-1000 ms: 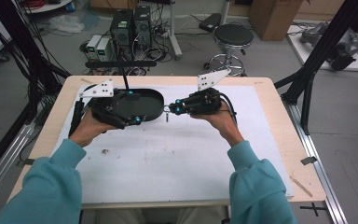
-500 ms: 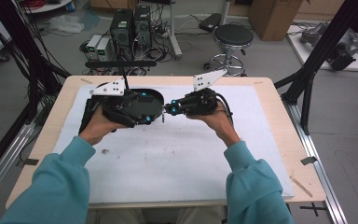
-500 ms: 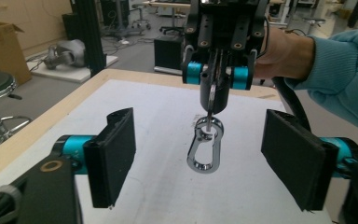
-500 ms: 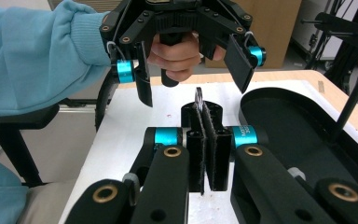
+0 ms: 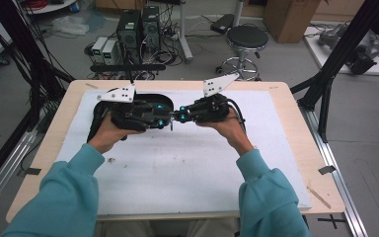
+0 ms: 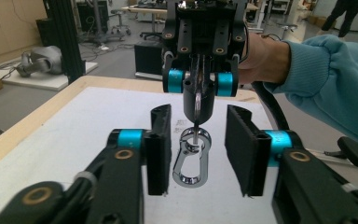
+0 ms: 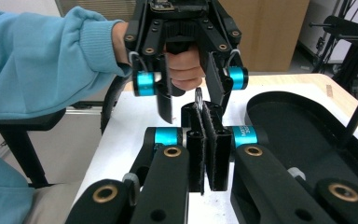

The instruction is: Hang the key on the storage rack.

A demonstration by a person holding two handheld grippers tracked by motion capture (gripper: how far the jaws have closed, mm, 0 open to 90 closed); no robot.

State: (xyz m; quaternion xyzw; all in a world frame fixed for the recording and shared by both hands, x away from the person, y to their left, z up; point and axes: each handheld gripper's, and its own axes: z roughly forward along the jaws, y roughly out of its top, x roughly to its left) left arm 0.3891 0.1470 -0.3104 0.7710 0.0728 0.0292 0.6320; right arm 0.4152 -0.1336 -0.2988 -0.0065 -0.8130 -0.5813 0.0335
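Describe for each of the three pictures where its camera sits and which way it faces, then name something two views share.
High view: above the person's side, facing forward and down on the table; forearms, hands and both grippers show.
Left gripper view: rides the left gripper, facing the right gripper, which holds a carabiner; its own jaws have just been closing around it.
Right gripper view: rides the right gripper, facing the left gripper.
Shared: both gripper views show the opposite gripper.

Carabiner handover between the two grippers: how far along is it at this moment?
Done: the right gripper is shut on a ring linked to the carabiner, holding it over the white mat. In hand: the left gripper has its jaws either side of the carabiner, just closing, gaps remaining. Left: gripping it, and probably the right's release.
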